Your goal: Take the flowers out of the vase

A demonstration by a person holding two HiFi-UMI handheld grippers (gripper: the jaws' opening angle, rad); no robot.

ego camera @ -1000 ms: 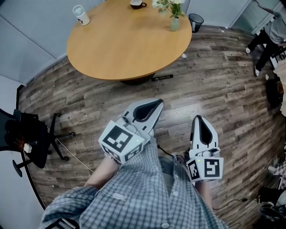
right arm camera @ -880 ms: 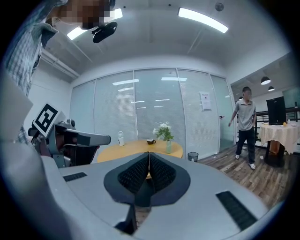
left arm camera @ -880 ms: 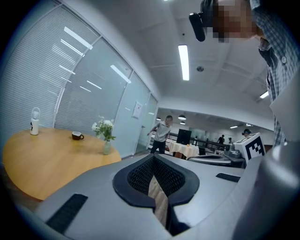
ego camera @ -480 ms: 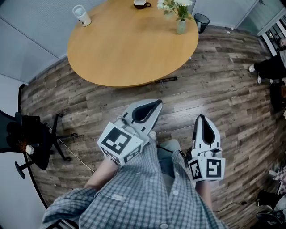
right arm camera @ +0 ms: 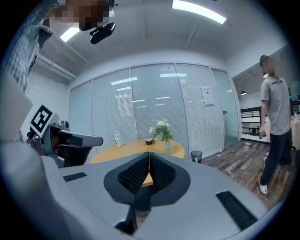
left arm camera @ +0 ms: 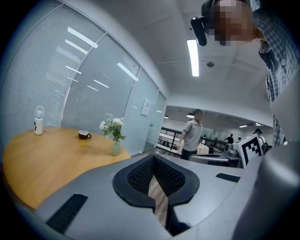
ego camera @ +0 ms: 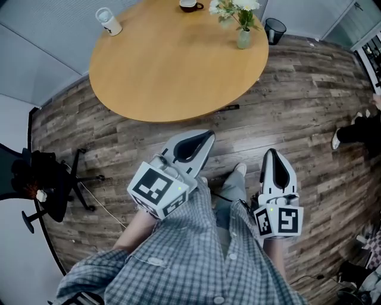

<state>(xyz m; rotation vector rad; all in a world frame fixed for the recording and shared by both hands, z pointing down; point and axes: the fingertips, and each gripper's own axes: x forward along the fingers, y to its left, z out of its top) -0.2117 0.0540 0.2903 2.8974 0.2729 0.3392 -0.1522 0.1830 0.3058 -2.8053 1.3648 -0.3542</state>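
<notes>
A small pale green vase (ego camera: 244,39) with white flowers (ego camera: 233,8) stands near the far right edge of a round wooden table (ego camera: 172,59). My left gripper (ego camera: 209,136) is shut and empty, held over the wood floor short of the table's near edge. My right gripper (ego camera: 272,153) is also shut and empty, further right and well away from the vase. In the left gripper view the vase (left arm camera: 115,148) is far beyond the closed left gripper (left arm camera: 153,158). The right gripper view shows the flowers (right arm camera: 161,128) straight beyond the closed right gripper (right arm camera: 149,154).
A white bottle (ego camera: 108,20) and a dark cup (ego camera: 190,5) also stand on the table. A black bin (ego camera: 275,30) is behind it. A black office chair (ego camera: 37,183) stands at the left, with a cable across the floor. A person (right arm camera: 276,123) stands at the right.
The table and vase have drawn nearer in the head view as both grippers moved forward towards it. The person at the right edge has shifted downward in the frame.
</notes>
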